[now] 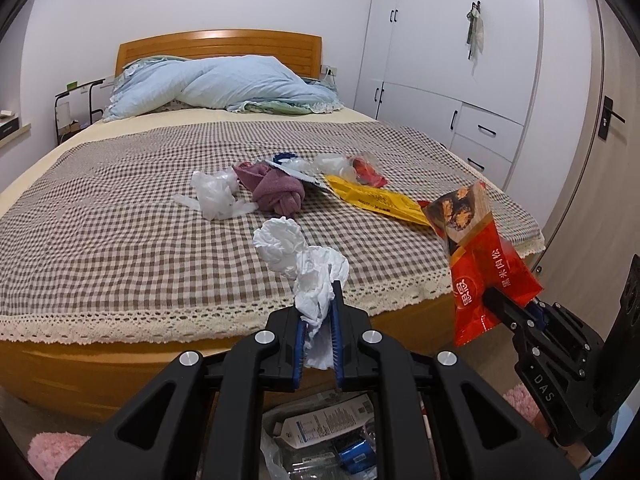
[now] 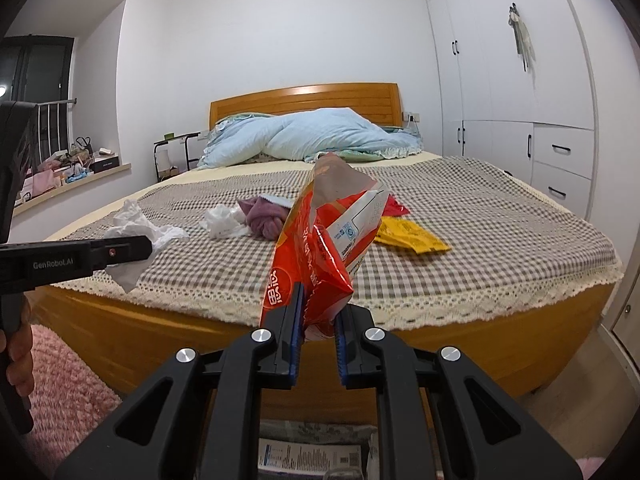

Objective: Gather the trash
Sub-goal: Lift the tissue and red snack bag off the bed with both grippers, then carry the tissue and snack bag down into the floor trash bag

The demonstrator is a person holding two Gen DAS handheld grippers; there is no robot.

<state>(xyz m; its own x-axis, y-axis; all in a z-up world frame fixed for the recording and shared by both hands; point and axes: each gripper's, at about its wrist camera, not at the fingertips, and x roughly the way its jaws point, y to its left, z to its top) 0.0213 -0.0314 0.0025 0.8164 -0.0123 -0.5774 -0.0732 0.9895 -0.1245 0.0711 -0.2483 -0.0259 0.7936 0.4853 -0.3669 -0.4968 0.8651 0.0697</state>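
Observation:
My left gripper (image 1: pixel 318 300) is shut on a crumpled white tissue (image 1: pixel 296 252) and holds it in the air off the foot of the bed; it also shows in the right wrist view (image 2: pixel 136 232). My right gripper (image 2: pixel 318 300) is shut on a red snack bag (image 2: pixel 320 240), also seen in the left wrist view (image 1: pixel 476 256). On the checked bedspread (image 1: pixel 120 208) lie a yellow wrapper (image 1: pixel 380 200), a white plastic bag (image 1: pixel 214 196), a knotted purple cloth (image 1: pixel 276 190), clear plastic (image 1: pixel 332 164) and a small red wrapper (image 1: pixel 368 174).
Below both grippers sits a container with discarded packaging (image 1: pixel 324 428). A blue duvet (image 1: pixel 224 84) lies at the headboard. White wardrobes (image 1: pixel 452 60) stand on the right. A pink rug (image 2: pixel 60 380) lies on the floor at left. A cluttered windowsill (image 2: pixel 68 164) is at far left.

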